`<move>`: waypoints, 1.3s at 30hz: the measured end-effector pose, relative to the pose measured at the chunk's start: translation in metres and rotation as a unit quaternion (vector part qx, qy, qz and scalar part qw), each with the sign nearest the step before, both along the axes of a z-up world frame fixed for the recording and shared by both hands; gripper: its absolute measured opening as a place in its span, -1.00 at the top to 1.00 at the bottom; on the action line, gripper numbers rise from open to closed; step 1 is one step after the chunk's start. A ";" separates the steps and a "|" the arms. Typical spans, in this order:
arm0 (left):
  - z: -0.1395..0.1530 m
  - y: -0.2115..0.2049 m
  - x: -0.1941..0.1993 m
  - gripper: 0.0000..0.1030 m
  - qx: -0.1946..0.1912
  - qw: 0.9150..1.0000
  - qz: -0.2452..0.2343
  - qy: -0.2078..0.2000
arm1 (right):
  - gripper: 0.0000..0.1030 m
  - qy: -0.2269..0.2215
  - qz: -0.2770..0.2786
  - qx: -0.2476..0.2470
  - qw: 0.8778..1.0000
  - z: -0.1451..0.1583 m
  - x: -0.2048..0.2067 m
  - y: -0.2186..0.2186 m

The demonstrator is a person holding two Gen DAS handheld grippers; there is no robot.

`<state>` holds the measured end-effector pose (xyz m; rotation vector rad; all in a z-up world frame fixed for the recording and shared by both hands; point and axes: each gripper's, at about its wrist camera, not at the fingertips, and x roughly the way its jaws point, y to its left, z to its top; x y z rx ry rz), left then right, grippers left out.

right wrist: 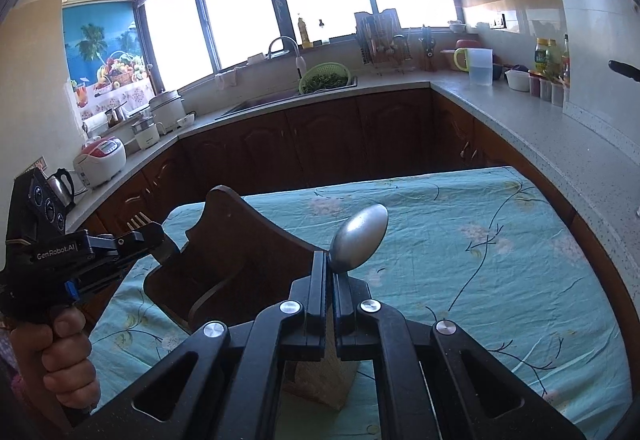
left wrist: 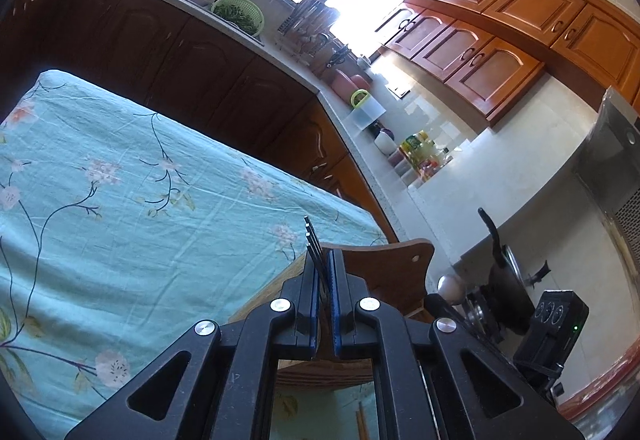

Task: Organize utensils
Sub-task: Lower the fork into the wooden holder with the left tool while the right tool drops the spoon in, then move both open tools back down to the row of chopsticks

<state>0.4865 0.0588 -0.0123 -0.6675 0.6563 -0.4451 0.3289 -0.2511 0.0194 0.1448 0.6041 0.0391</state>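
Note:
My left gripper (left wrist: 324,260) is shut on a dark fork (left wrist: 311,240) whose tines stick up past the pads. In the right wrist view a hand holds that left gripper (right wrist: 154,232) at the left, with the fork tines (right wrist: 138,219) showing above it. My right gripper (right wrist: 329,264) is shut on the neck of a metal spoon (right wrist: 360,240), bowl pointing forward and up. A dark wooden utensil holder (right wrist: 240,240) stands on the table between both grippers, just beyond the left gripper's fingers (left wrist: 384,264). The spoon bowl (left wrist: 450,286) shows to its right.
The table (right wrist: 480,280) wears a teal floral cloth. A light woven block (right wrist: 320,376) sits under my right gripper's fingers. Kitchen counters with dark cabinets ring the table, carrying a sink, a green colander (right wrist: 326,77), a dish rack, bottles and rice cookers (right wrist: 102,159).

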 end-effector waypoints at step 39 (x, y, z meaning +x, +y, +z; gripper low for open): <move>0.015 0.027 -0.165 -0.62 0.026 0.997 0.078 -0.009 | -0.90 -0.072 -0.056 0.103 0.991 0.020 -0.120 -0.043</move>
